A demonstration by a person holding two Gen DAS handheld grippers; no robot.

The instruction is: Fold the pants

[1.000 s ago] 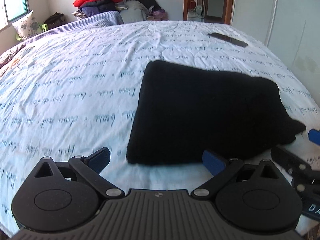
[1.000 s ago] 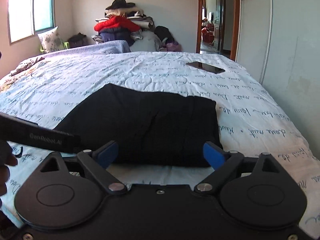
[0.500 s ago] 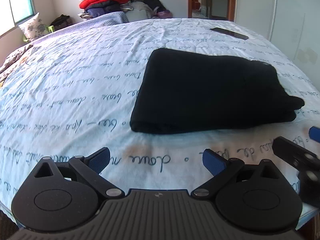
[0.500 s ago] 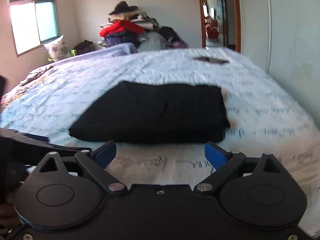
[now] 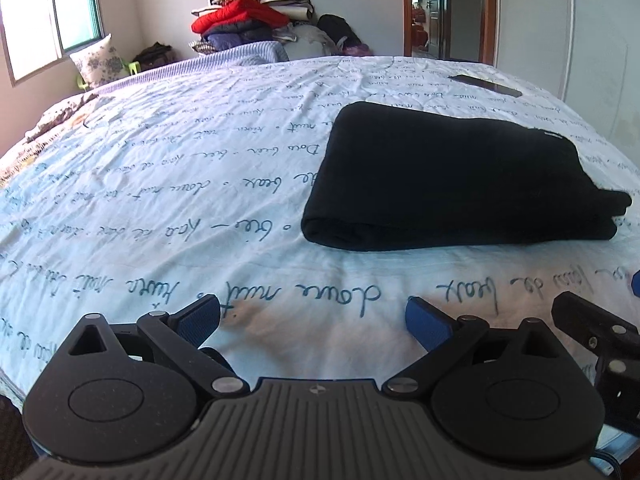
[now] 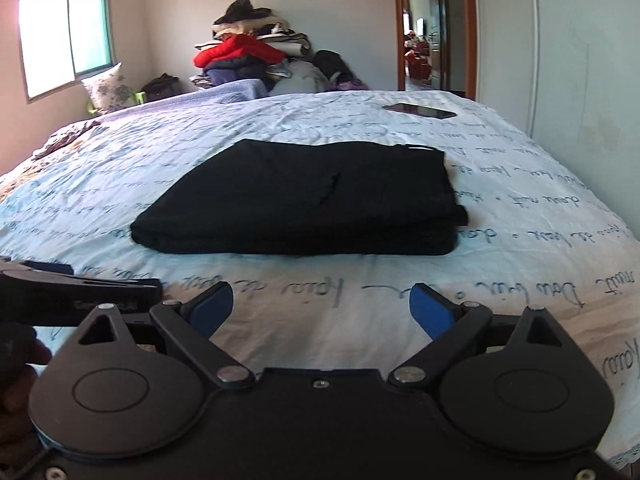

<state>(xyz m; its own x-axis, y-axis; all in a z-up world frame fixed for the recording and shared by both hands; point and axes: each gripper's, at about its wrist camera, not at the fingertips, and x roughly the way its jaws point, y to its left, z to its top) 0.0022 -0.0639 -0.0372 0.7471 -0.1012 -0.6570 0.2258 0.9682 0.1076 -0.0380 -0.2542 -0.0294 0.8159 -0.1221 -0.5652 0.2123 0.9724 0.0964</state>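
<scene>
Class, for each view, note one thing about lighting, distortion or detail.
Left wrist view: the bright window is overexposed, and the fisheye bows the white script-printed bedsheet. Right wrist view: the folded black pants show little fabric detail.

A script-printed bedspread (image 6: 160, 168) covers the bed beneath a sunlit window (image 6: 64, 40) (doorway (image 6: 424, 36) open beyond).
</scene>
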